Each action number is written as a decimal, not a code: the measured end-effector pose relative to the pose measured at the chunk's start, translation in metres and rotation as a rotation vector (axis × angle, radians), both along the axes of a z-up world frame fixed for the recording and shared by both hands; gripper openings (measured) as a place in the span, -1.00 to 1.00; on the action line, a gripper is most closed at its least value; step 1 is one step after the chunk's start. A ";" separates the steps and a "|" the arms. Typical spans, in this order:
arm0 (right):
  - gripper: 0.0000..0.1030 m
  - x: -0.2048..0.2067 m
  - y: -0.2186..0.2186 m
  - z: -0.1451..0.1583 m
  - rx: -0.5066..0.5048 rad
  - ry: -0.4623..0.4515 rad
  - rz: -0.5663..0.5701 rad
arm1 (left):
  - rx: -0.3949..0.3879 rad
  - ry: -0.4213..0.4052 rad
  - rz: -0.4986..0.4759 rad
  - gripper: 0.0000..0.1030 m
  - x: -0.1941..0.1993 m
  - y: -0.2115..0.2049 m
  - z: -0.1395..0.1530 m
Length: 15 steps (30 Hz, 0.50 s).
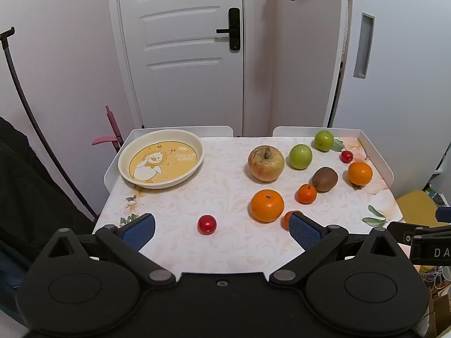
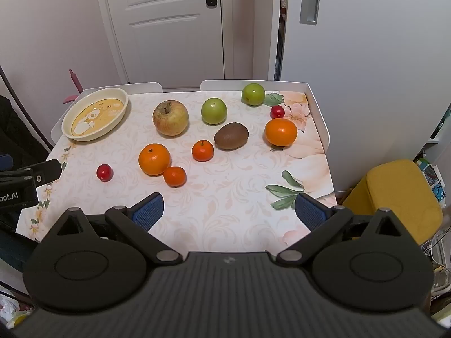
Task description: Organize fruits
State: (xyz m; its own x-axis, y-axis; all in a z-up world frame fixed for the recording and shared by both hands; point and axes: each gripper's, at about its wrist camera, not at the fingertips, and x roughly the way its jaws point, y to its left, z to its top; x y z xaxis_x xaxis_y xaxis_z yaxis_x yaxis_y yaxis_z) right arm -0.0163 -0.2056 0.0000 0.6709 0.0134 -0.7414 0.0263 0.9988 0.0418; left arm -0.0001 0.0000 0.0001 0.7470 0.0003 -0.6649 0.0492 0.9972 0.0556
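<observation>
The left tongs (image 1: 222, 232) stand spread wide over the near edge of the desk (image 1: 225, 248), holding nothing and touching nothing; a small red fruit (image 1: 207, 224) lies on the desk between their blue pads, clear of both. The right pad (image 1: 304, 232) partly hides a small orange (image 1: 289, 218) that sits just beside a large orange (image 1: 266, 205).

The right tongs (image 2: 229, 211) are likewise spread wide and empty, hovering over bare cloth near the desk's near right corner.

A cream plate (image 2: 95, 114) with a cartoon print sits at the far left corner with no fruit on it. The other fruit is scattered over the middle and right of the desk: a yellowish apple (image 2: 170, 117), two green apples (image 2: 214, 111) (image 2: 253, 94) toward the far edge, a kiwi (image 2: 231, 135), another small orange (image 2: 202, 150), a second large orange (image 2: 280, 132) near the right edge and a second small red fruit (image 2: 277, 111) just beyond it.
</observation>
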 end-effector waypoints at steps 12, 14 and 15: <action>1.00 -0.001 0.000 0.000 0.001 0.000 -0.002 | -0.007 0.004 -0.002 0.97 0.000 0.000 0.000; 1.00 -0.001 -0.001 0.000 0.001 0.001 0.000 | -0.008 0.002 -0.001 0.97 0.000 0.000 0.000; 1.00 -0.001 0.000 0.000 0.000 0.000 0.000 | -0.008 0.003 -0.001 0.97 0.001 0.000 0.000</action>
